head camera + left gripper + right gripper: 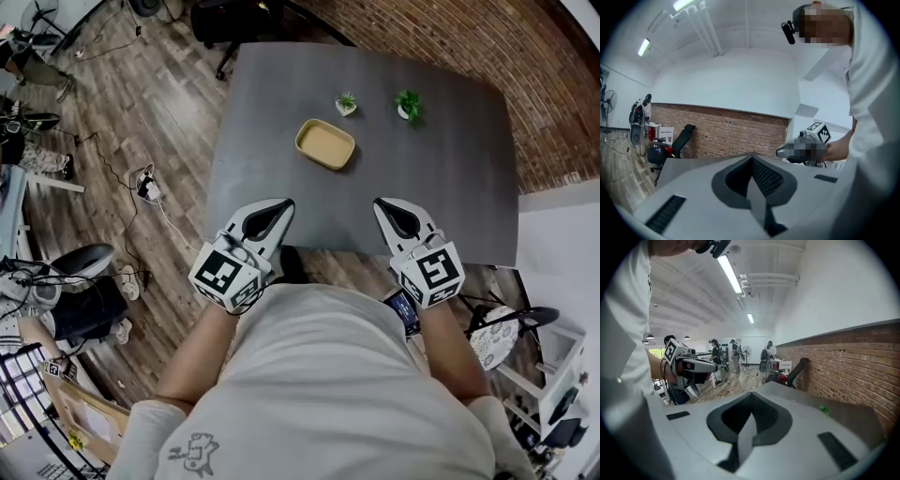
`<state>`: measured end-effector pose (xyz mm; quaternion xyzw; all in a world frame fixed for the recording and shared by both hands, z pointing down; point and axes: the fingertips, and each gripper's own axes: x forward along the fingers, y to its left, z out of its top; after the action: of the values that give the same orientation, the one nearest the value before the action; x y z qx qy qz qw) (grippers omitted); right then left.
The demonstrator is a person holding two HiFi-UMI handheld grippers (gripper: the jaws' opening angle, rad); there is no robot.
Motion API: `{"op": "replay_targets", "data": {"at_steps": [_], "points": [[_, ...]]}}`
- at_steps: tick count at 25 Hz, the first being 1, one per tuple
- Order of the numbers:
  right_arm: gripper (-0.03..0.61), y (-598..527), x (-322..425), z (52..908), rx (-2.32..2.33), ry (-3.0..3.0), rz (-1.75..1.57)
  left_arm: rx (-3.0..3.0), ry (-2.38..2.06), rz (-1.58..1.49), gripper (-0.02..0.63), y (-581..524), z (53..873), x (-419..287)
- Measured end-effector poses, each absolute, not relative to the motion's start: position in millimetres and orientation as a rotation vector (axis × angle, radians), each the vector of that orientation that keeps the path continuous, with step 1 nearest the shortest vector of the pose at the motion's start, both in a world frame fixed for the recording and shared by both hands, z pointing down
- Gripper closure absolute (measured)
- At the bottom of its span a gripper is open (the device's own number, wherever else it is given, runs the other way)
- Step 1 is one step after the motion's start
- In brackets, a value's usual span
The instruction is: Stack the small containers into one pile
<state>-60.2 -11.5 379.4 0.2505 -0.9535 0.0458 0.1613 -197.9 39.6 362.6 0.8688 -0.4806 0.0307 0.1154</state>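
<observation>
A tan rectangular container (325,144) sits on the dark grey table (450,187), towards its far middle; whether it is one piece or several nested I cannot tell. My left gripper (286,203) hangs over the table's near edge, left of centre, jaws shut and empty. My right gripper (380,202) hovers at the same edge to the right, also shut with nothing in it. Both are well short of the container. In the left gripper view the jaws (751,159) meet over the tabletop; the right gripper view shows its jaws (751,394) closed too. Neither gripper view shows the container.
Two small potted plants (346,104) (408,105) stand behind the container. A black office chair (234,28) is at the table's far side, beside a brick wall (469,37). Cables and a power strip (148,187) lie on the wooden floor at left. People stand in the distance (736,355).
</observation>
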Motion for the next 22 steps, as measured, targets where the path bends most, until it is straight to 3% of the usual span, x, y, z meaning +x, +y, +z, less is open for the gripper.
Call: {"op": "replay_targets", "data": {"at_steps": [22], "points": [[0.572, 101.0, 86.0, 378.3, 0.55, -2.796, 0.086, 2.482, -1.559, 0.067, 0.603, 148.5, 356.8, -46.9]]}}
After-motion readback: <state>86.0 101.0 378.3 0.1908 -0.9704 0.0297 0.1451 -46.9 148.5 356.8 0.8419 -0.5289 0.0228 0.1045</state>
